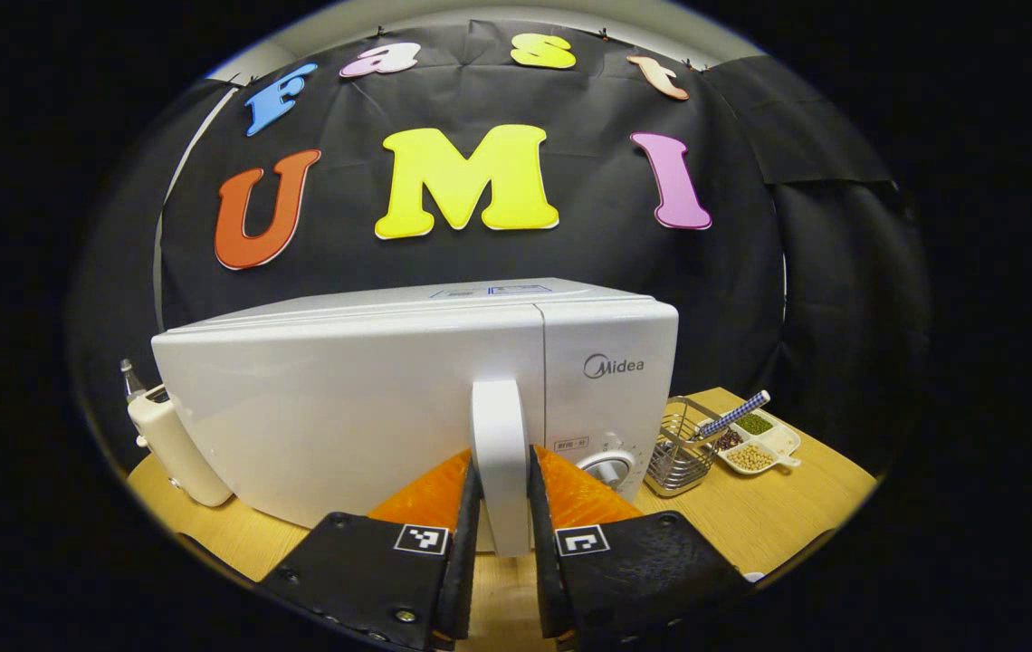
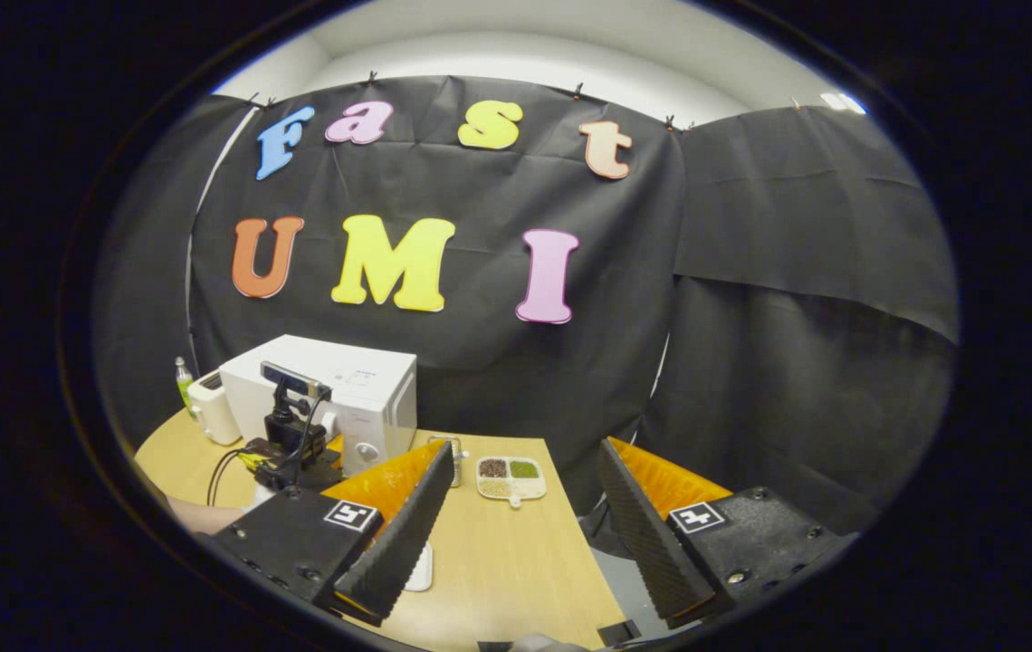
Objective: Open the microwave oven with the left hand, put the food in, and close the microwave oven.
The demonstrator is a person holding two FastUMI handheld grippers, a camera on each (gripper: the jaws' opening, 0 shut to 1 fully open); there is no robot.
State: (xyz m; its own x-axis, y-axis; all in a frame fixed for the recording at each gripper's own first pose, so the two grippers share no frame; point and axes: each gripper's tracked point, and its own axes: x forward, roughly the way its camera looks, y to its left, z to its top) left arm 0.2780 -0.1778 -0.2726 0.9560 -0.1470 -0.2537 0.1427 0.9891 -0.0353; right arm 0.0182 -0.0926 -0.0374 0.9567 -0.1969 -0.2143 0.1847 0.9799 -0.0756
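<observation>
Left gripper (image 1: 504, 507) around microwave handle (image 1: 500, 444).

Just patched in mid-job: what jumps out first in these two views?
In the left gripper view, the left gripper is clamped on the microwave's door handle, door still closed. Right of the microwave sit a wire basket and a divided dish. In the right gripper view, the right gripper hangs open above the wooden table.

Microwave (image 1: 407, 398) interior behind closed door
</observation>
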